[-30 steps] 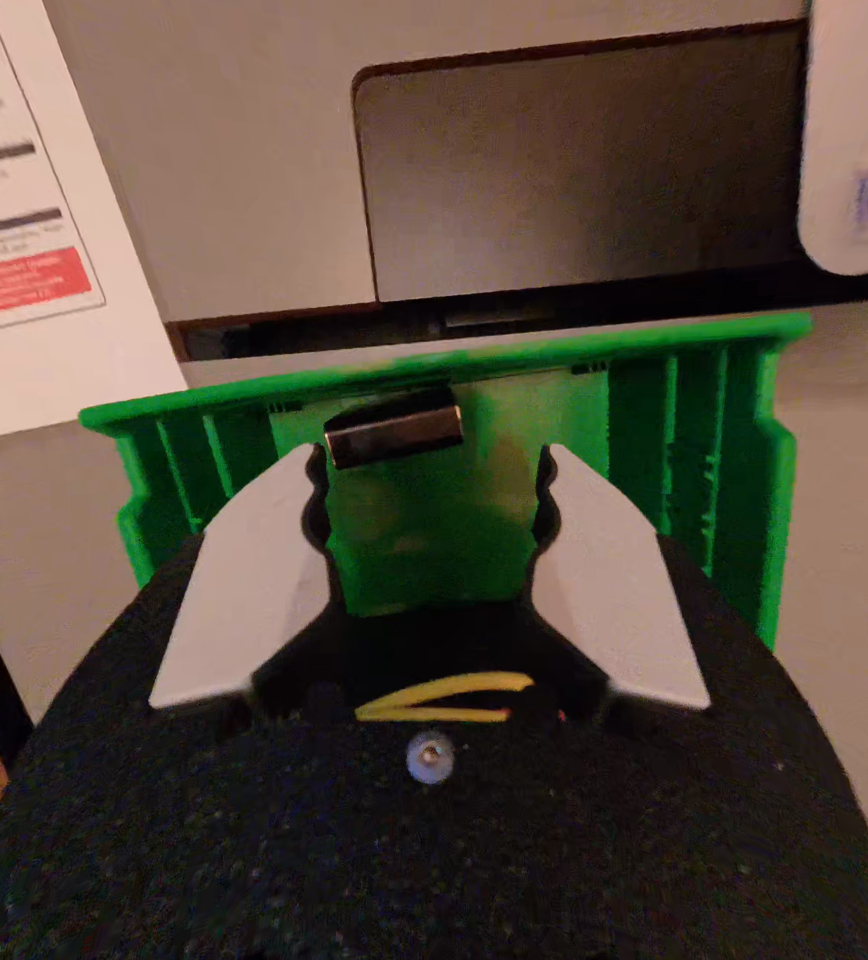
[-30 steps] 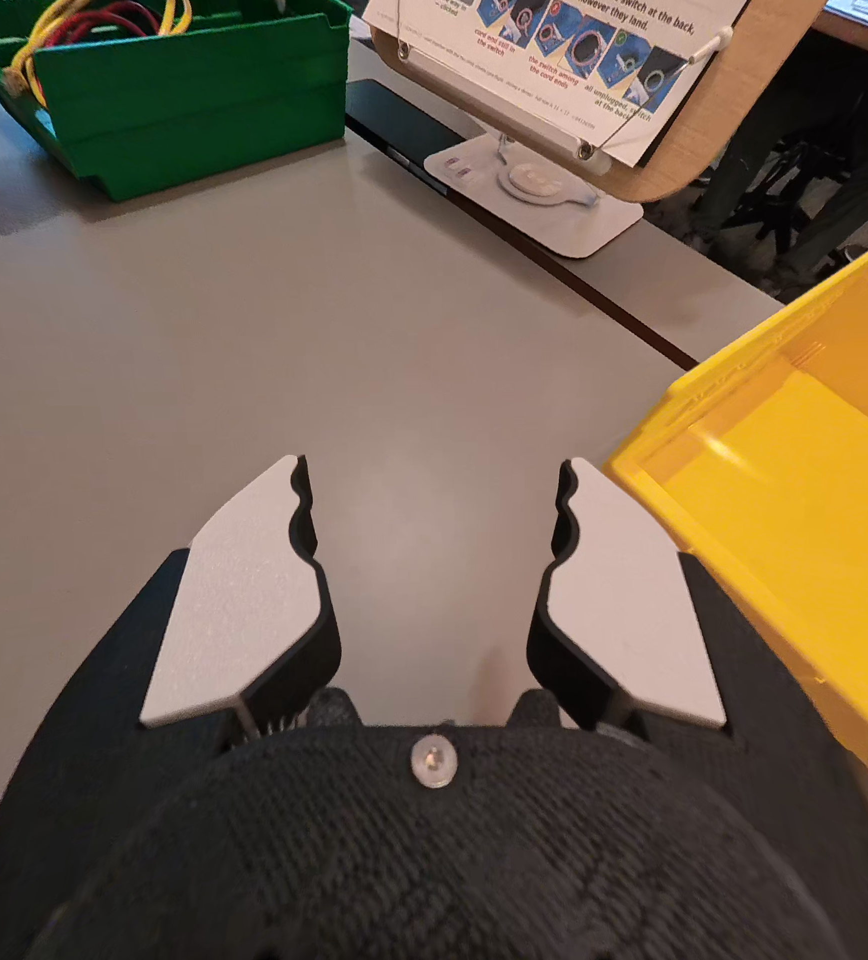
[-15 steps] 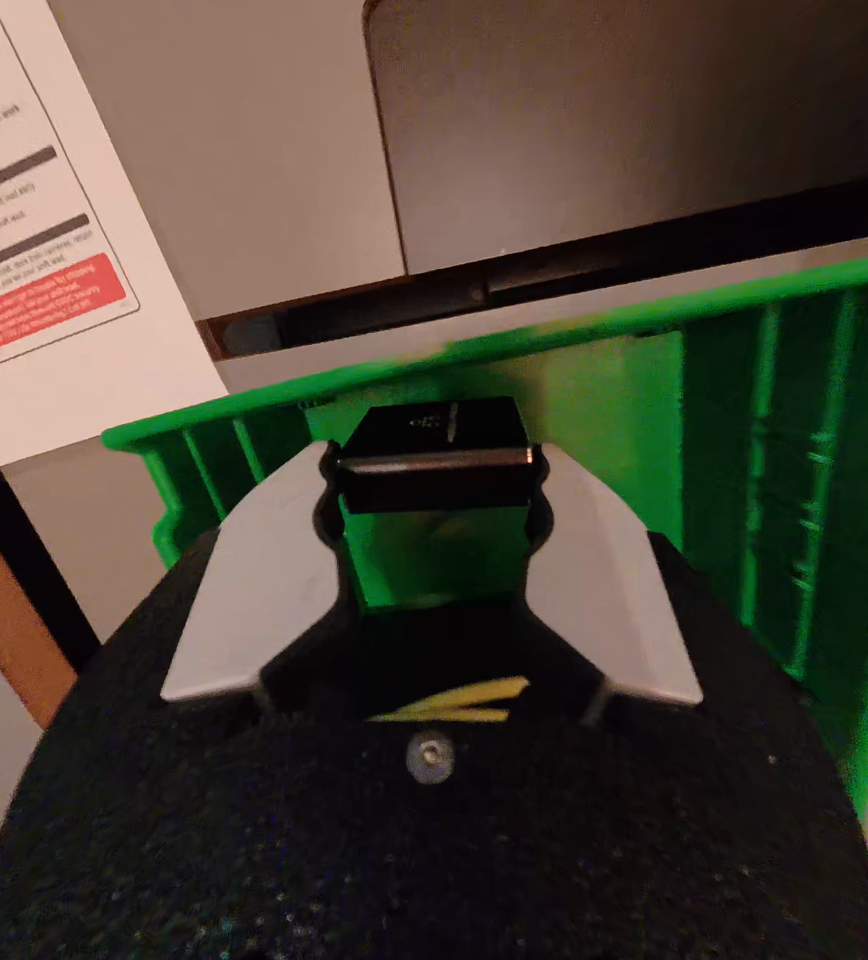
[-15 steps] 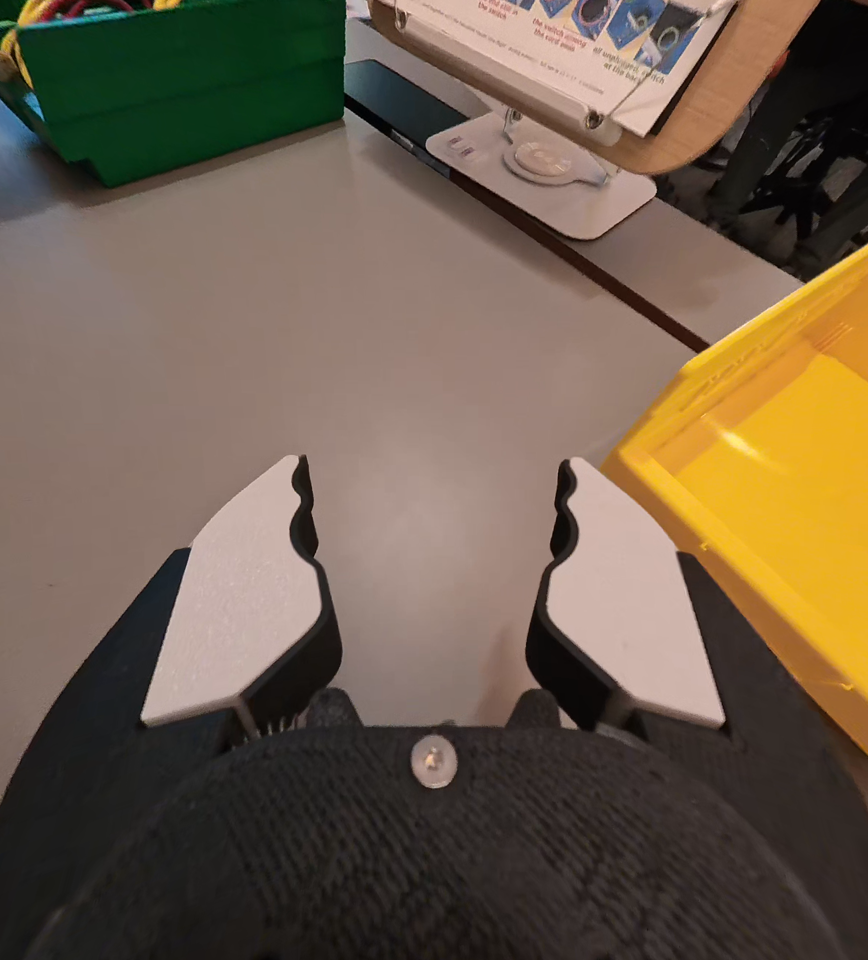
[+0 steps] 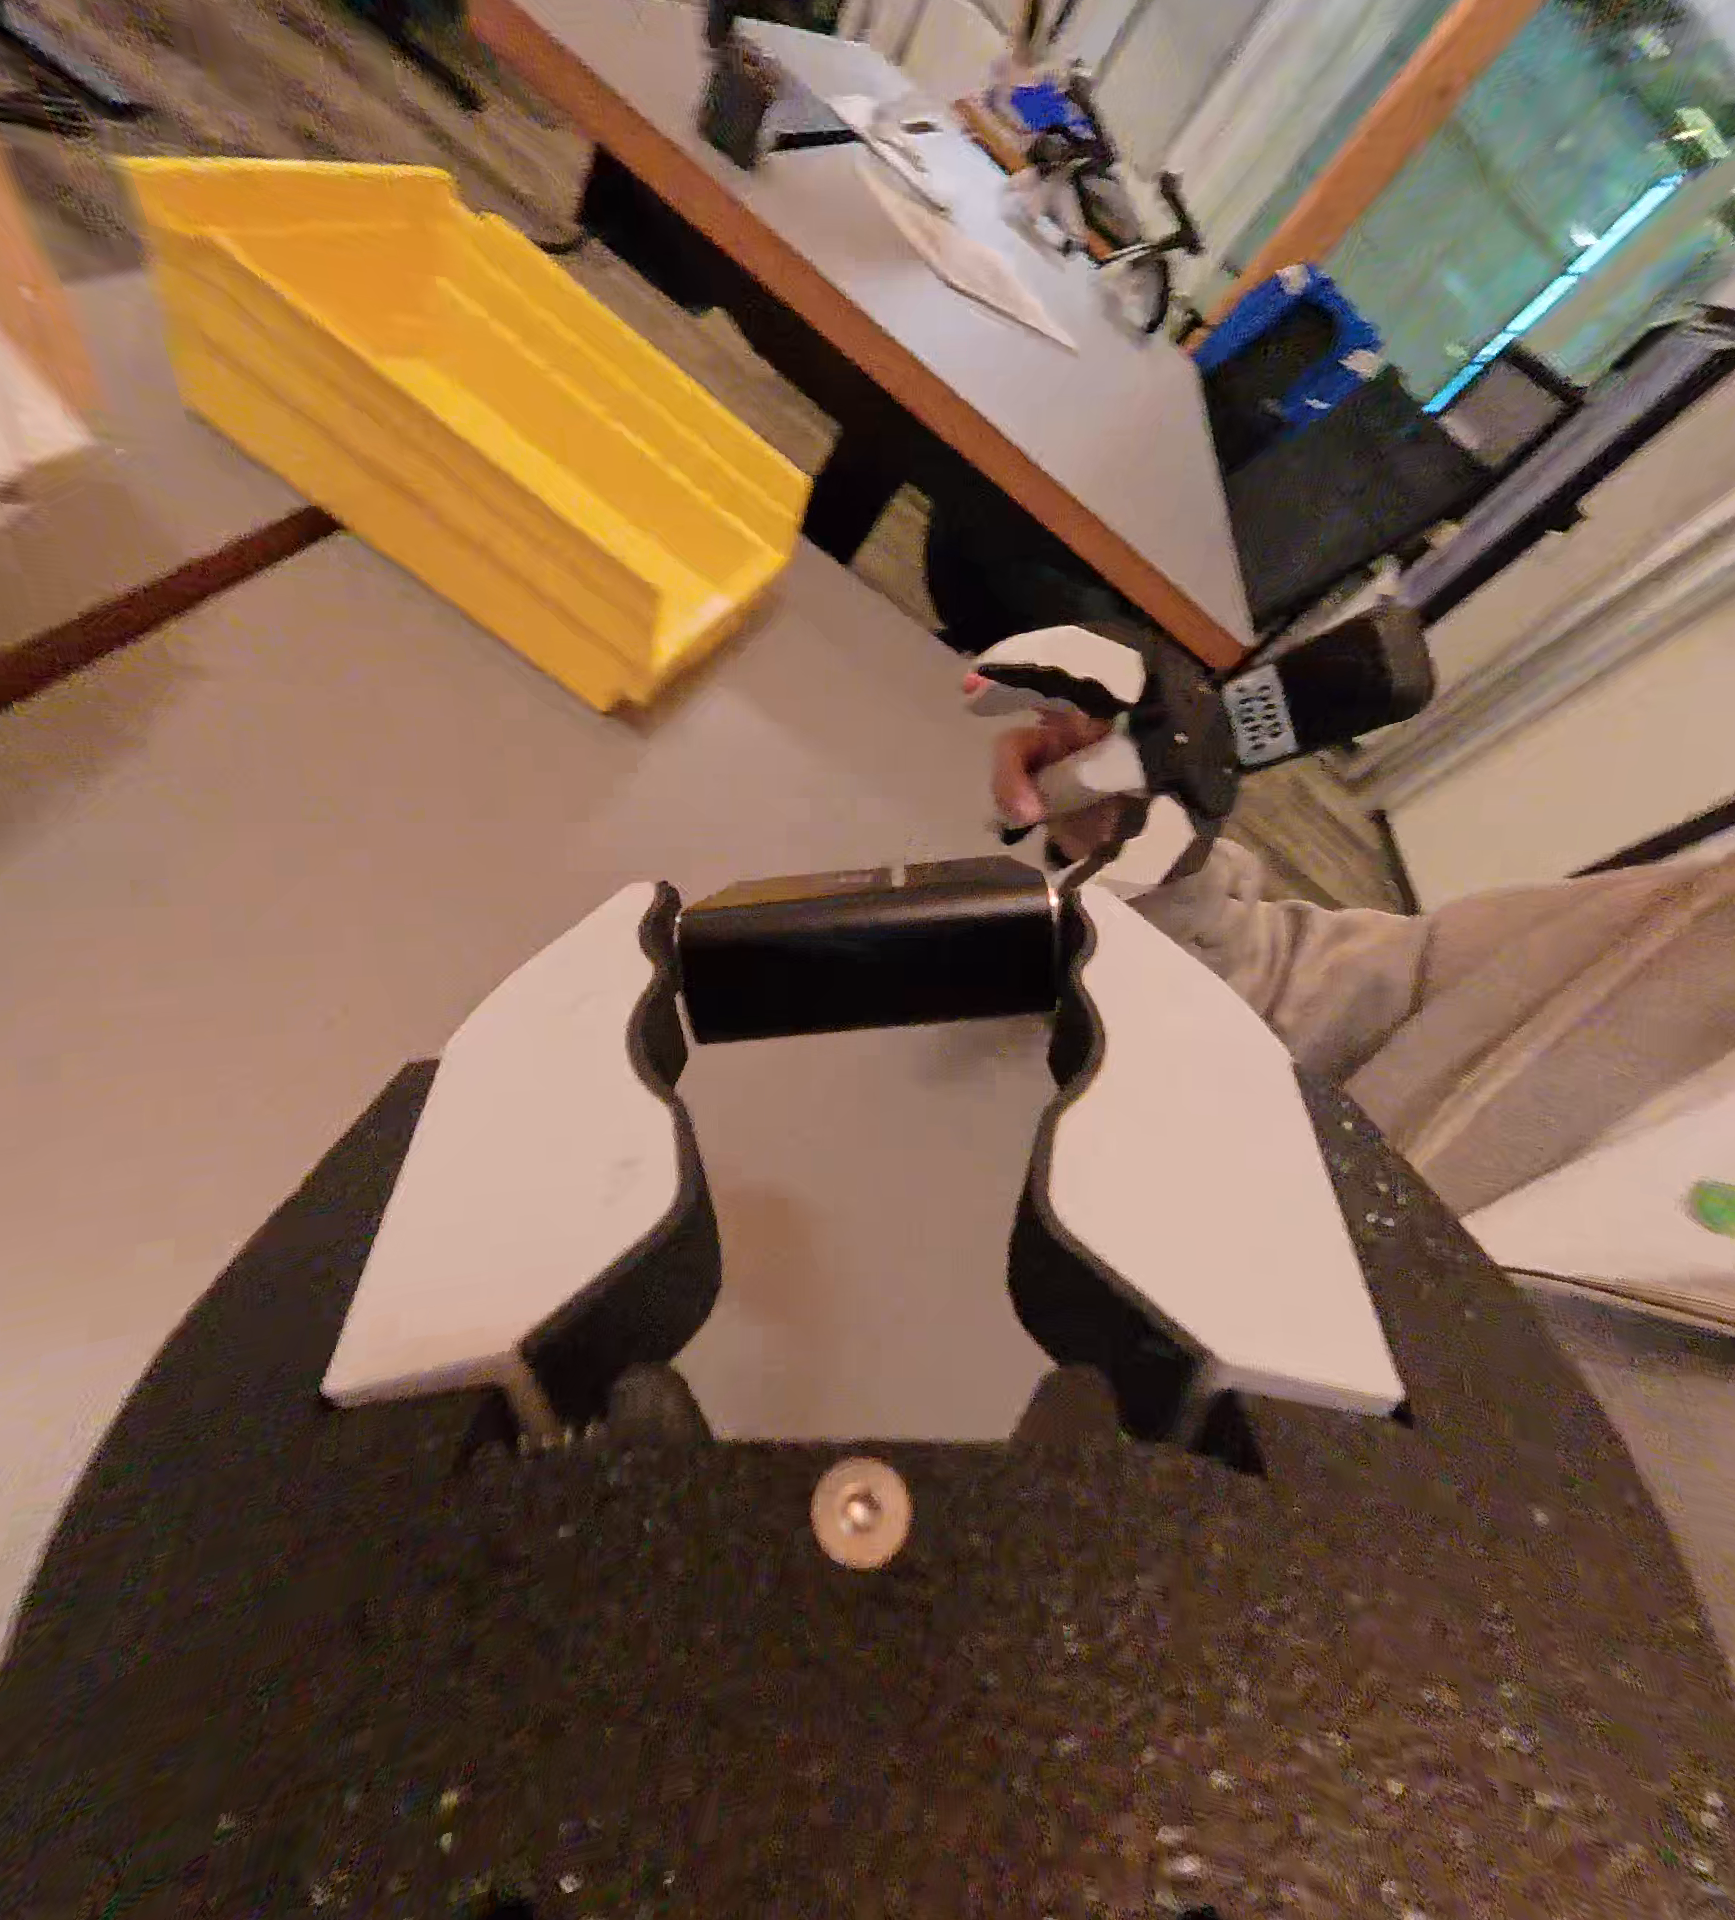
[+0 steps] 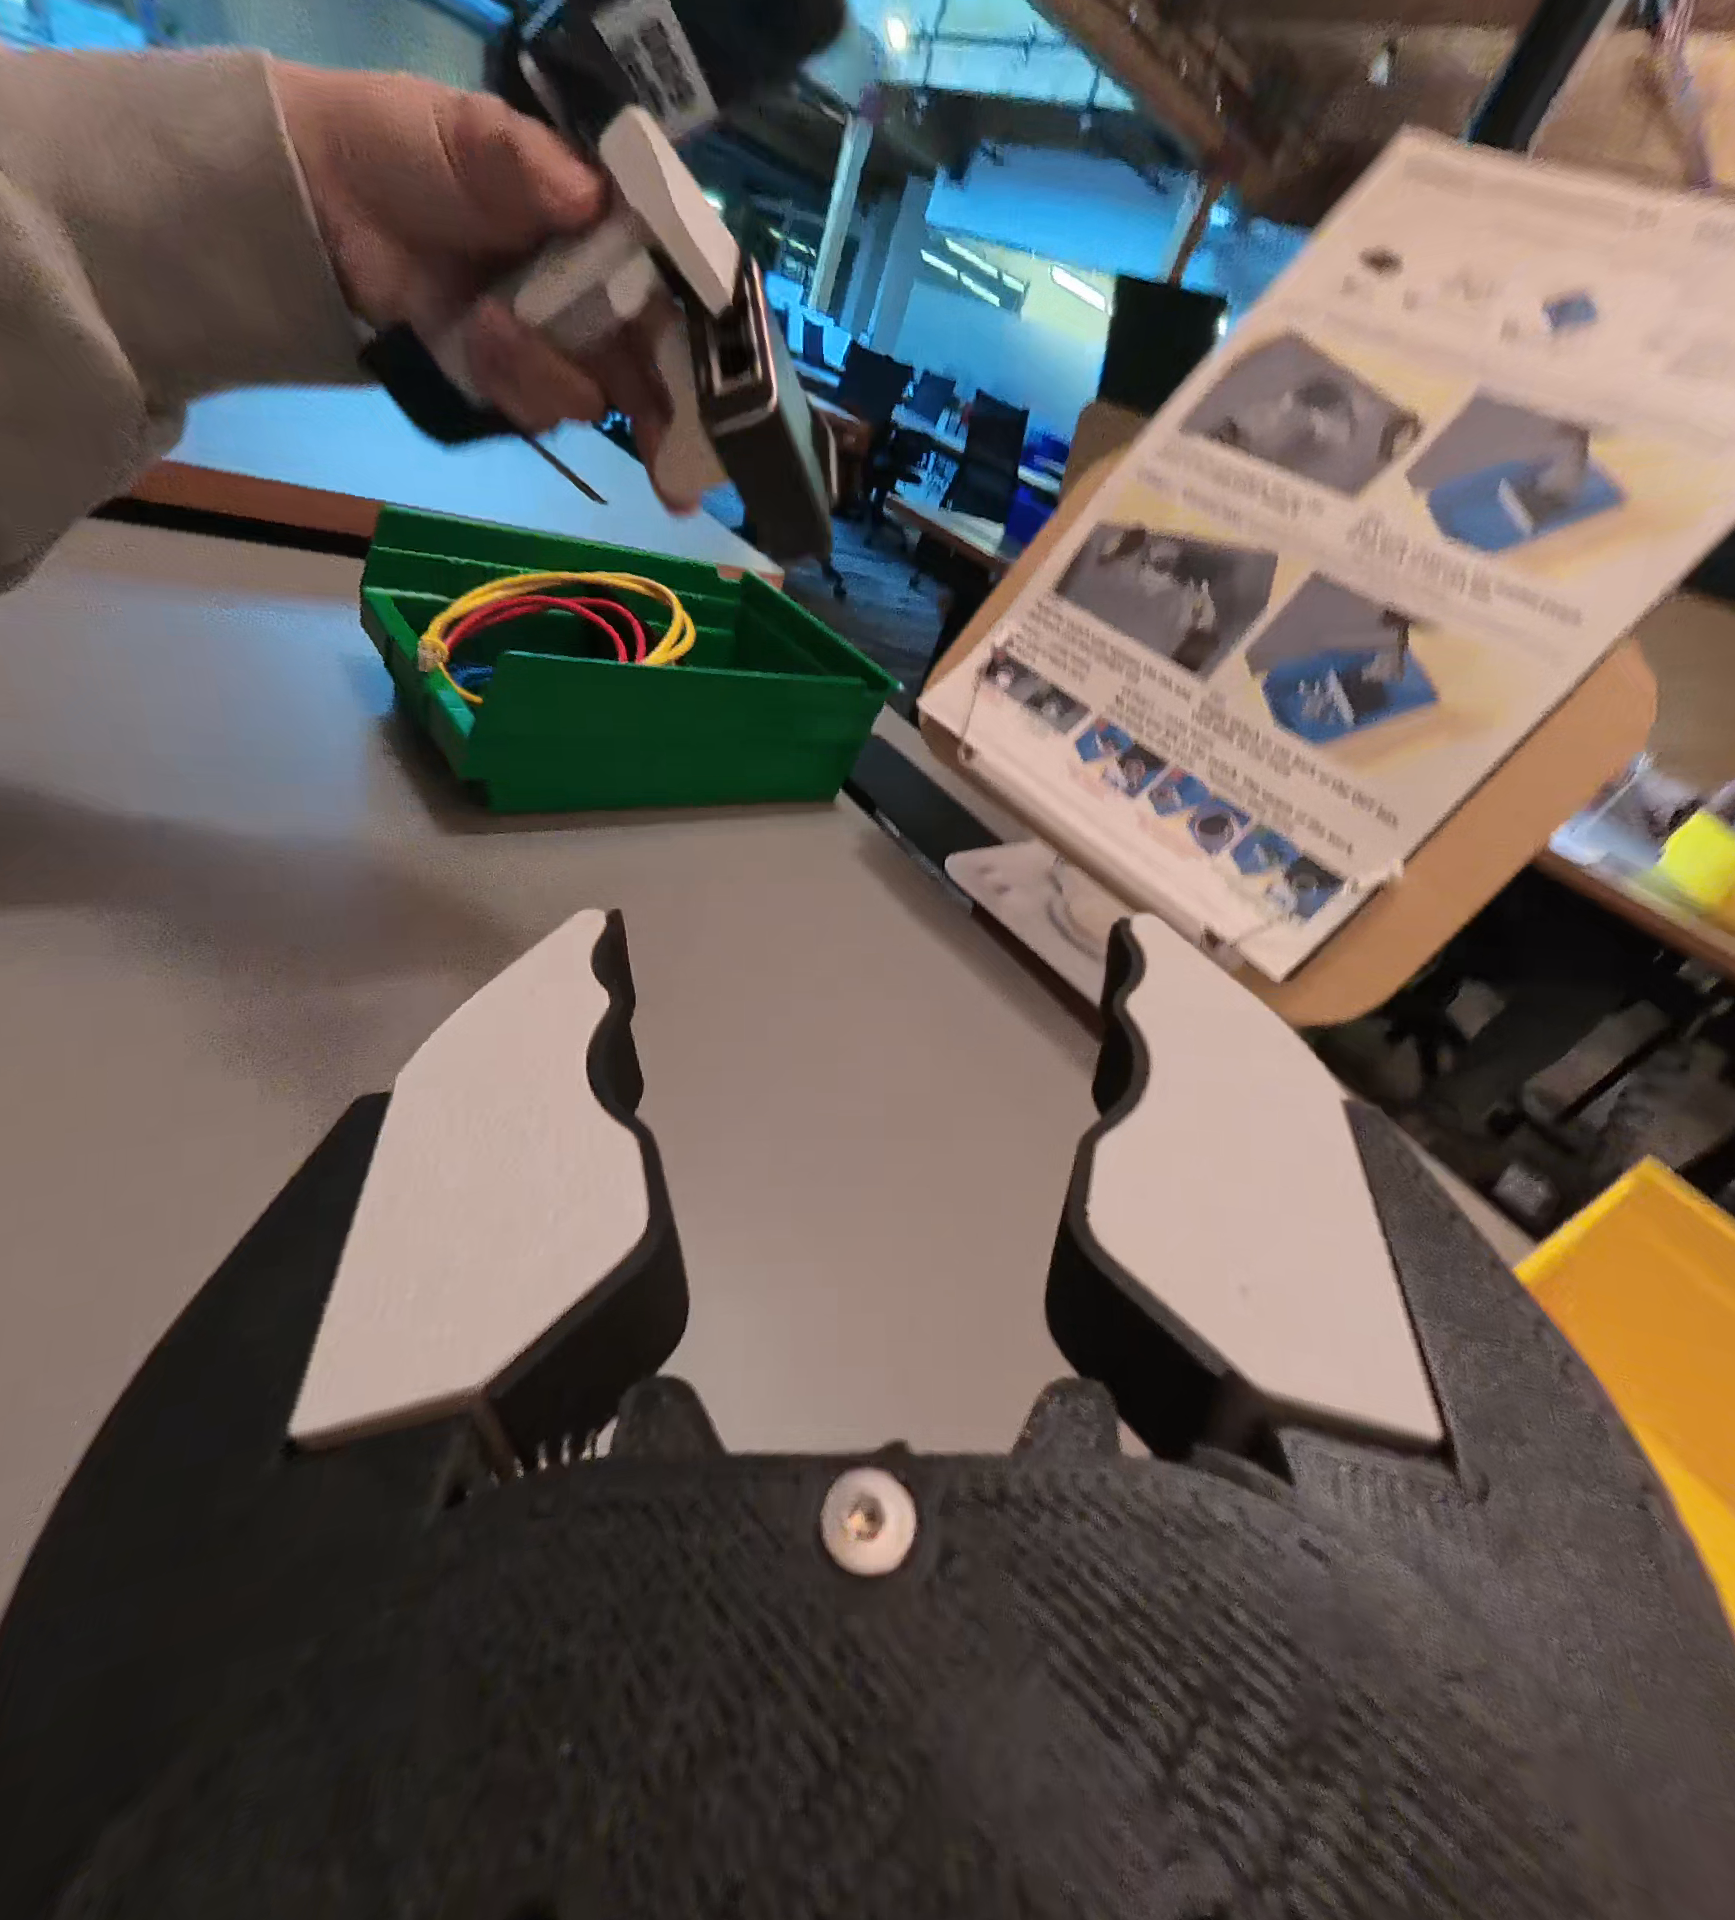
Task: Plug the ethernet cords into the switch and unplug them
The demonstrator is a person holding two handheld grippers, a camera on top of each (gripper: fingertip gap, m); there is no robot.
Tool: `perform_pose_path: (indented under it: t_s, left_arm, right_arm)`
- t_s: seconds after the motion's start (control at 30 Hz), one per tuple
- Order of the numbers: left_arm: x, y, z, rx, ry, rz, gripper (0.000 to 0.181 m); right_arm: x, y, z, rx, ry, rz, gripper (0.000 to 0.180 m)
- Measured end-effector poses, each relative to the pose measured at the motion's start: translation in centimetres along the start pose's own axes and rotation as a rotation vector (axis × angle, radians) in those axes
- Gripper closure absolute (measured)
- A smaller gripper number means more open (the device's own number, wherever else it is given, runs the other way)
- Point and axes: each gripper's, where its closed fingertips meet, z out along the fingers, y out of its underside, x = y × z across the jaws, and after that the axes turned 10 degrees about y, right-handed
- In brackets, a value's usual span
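Both fingertips of left hand-held gripper (image 5: pixel 865 940) now lift switch (image 5: pixel 868 961) clear of bin (image 6: pixel 634 696).

The ethernet cords (image 6: pixel 556 623) lie coiled in a bin (image 6: pixel 634 727) on the table (image 6: pixel 167 883). An instruction board (image 6: pixel 1362 540) stands right of it; a second bin (image 6: pixel 1694 1403) sits nearer, farther right.

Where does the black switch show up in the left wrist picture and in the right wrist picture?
Left wrist view: the switch sits at centre, clamped between the fingertips of the left hand-held gripper, above the grey table.
Right wrist view: the switch is at upper left, held up in the air above the green bin.
Shared landmark: the yellow bin, upper left in the left view, lower right edge in the right.
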Motion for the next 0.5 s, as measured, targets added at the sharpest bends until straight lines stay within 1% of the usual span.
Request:
perform_pose_path:
  t_s: [0.1, 0.17, 0.2, 0.23, 0.3, 0.33, 0.4, 0.5]
  left_arm:
    - [4.3, 2.2, 5.7, 0.055, 0.209, 0.01, 0.113]
    - [5.7, 3.7, 8.7, 0.072, 0.286, 0.006, 0.113]
    - [6.2, 4.3, 9.9, 0.073, 0.312, 0.004, 0.113]
    - [6.4, 4.7, 11.0, 0.076, 0.318, 0.0, 0.113]
    - [7.3, 5.2, 12.4, 0.072, 0.36, -0.018, 0.113]
    - [8.0, 5.3, 12.8, 0.073, 0.393, -0.028, 0.113]
    - [8.8, 5.3, 13.2, 0.072, 0.428, -0.048, 0.113]
    - [9.7, 5.4, 13.2, 0.092, 0.453, -0.056, 0.114]
  right_arm:
    - [-2.0, -2.2, 0.3, 0.074, 0.02, -0.108, 0.096]
    - [-3.6, -2.9, 0.5, 0.103, -0.006, -0.146, 0.099]
    - [-4.5, -2.7, 0.6, 0.096, -0.031, -0.169, 0.101]
    - [-4.8, -2.6, 0.8, 0.091, -0.021, -0.193, 0.103]
    - [-5.0, -2.3, 0.9, 0.084, 0.017, -0.277, 0.11]
    - [-5.5, -2.3, 0.8, 0.091, 0.008, -0.325, 0.119]
    - [-5.5, -3.5, 0.1, 0.162, 0.061, -0.4, 0.15]
    - [-5.3, -4.4, -0.6, 0.171, 0.104, -0.437, 0.154]
